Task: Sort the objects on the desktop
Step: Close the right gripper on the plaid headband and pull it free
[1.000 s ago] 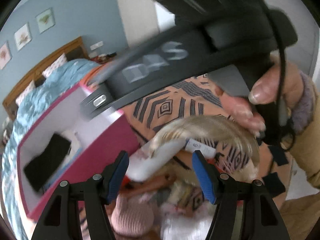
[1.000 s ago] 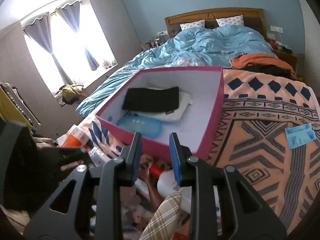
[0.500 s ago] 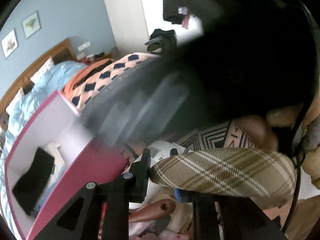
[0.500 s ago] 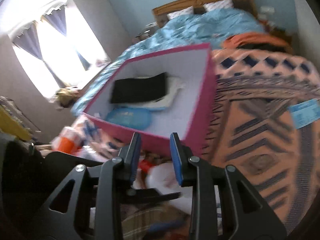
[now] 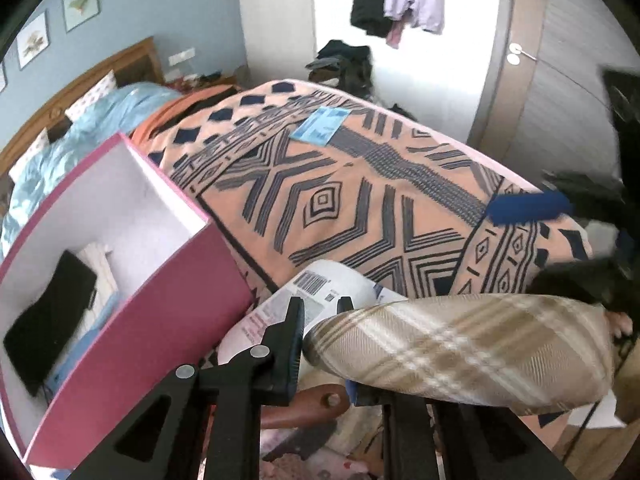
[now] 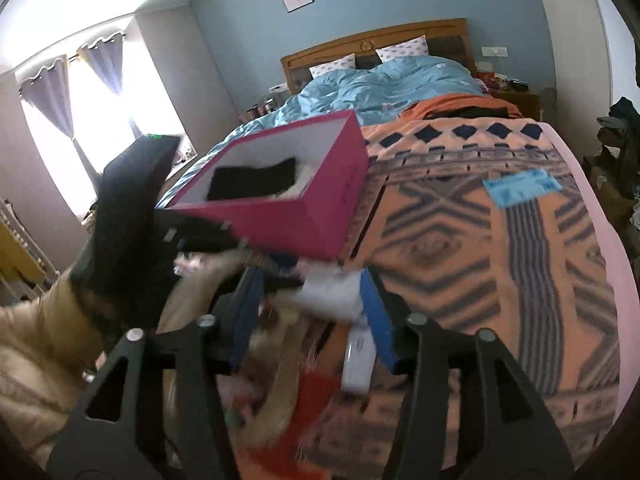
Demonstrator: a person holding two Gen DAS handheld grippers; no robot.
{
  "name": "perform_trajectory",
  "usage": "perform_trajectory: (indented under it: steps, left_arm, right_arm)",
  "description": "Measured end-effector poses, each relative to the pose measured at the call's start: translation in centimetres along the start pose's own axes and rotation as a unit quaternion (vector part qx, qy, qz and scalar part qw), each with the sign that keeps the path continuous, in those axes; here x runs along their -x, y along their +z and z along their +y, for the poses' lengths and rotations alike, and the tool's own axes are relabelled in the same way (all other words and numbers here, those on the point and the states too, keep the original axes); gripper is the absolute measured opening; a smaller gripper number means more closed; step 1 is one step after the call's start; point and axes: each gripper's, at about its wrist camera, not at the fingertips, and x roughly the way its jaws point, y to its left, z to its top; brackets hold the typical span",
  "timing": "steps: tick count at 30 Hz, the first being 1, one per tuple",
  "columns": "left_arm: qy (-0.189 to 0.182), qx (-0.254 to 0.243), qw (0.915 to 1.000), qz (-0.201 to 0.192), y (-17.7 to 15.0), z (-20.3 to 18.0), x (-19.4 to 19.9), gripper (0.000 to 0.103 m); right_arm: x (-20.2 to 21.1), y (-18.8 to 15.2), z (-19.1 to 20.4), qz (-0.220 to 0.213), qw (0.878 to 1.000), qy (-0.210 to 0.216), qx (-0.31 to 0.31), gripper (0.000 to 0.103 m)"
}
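In the left wrist view my left gripper [image 5: 320,312] has its jaws closing on the end of a beige plaid pouch [image 5: 460,352], which sticks out to the right. Behind the tips lies a white bag with a barcode label [image 5: 332,284]. A pink box [image 5: 160,320] stands to the left, with a black item [image 5: 48,320] inside. My right gripper [image 6: 312,280] hangs blurred over the clutter with its jaws opening, above a white bag [image 6: 332,296] but gripping nothing. One of its blue pads [image 5: 528,206] shows at the right of the left wrist view.
The pink box [image 6: 288,224] sits on a patterned orange blanket [image 6: 460,260] that covers the bed. A light blue packet [image 5: 320,124] lies farther out on the blanket. A brown jointed piece [image 5: 304,404] and mixed clutter lie under the left gripper. A sleeved hand [image 6: 36,360] holds the left gripper.
My left gripper went from wide open to pinched on the plaid pouch. The right gripper swept out of the left camera's foreground to the right, and its jaws spread wider.
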Motion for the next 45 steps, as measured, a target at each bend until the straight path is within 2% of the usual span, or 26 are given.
perform_trajectory:
  steps: [5,11,16,19,24,30,32,34,35,37,39,41,43,45]
  left_arm:
    - [0.001,0.015,0.9998,0.010,-0.3,-0.3,-0.2,0.015]
    - [0.000,0.031,0.9994,0.016,-0.3,0.4,-0.4,0.015]
    - [-0.008,0.044,0.9988,0.022,-0.2,0.6,-0.6,0.015]
    - [-0.010,0.045,0.9986,0.025,-0.2,0.5,-0.7,0.015]
    - [-0.009,0.057,0.9979,0.029,-0.1,0.7,-0.8,0.015]
    - [-0.011,0.078,0.9961,0.041,0.0,1.2,-1.5,0.015]
    - [-0.012,0.077,0.9961,0.040,0.0,1.1,-1.4,0.015]
    - [-0.012,0.075,0.9964,0.038,0.1,1.0,-1.3,0.015]
    - [-0.015,0.072,0.9966,0.038,0.0,0.9,-1.3,0.015]
    - [-0.017,0.066,0.9970,0.037,0.0,0.6,-1.3,0.015]
    - [-0.018,0.059,0.9975,0.035,0.0,0.3,-1.1,0.015]
    - [-0.017,0.050,0.9983,0.025,0.1,0.1,-0.7,0.016]
    - [-0.017,0.040,0.9990,0.010,0.3,0.0,0.0,0.021]
    - [-0.014,0.028,0.9995,-0.010,0.6,-0.2,1.0,0.031]
  right_arm:
    - [1.6,-2.6,-0.2,-0.005,1.000,0.007,-0.018,0.055]
    - [2.8,-5.1,-0.4,-0.005,0.998,0.037,-0.042,0.056]
    - [2.8,-6.1,1.4,0.008,0.998,0.060,-0.020,0.056]
    - [2.4,-6.6,2.3,0.017,0.998,0.060,-0.007,0.056]
    - [3.0,-7.2,1.7,0.016,0.998,0.049,-0.022,0.056]
    - [2.8,-7.8,3.4,0.017,0.998,0.066,-0.010,0.056]
    - [1.7,-7.9,3.8,0.028,0.999,0.043,-0.003,0.056]
    - [1.4,-7.9,3.5,0.025,1.000,0.011,-0.005,0.045]
    - [1.4,-7.7,3.0,0.018,1.000,-0.003,-0.016,0.035]
    - [1.6,-7.1,1.8,0.009,0.999,-0.015,-0.040,0.036]
    - [1.8,-6.5,1.5,0.003,0.999,-0.033,-0.028,0.035]
    - [2.3,-5.7,1.5,0.003,0.999,-0.032,-0.011,0.035]
    - [2.9,-5.0,1.8,0.002,1.000,-0.019,0.007,0.034]
    - [3.6,-4.1,2.4,0.006,1.000,0.001,0.031,0.034]
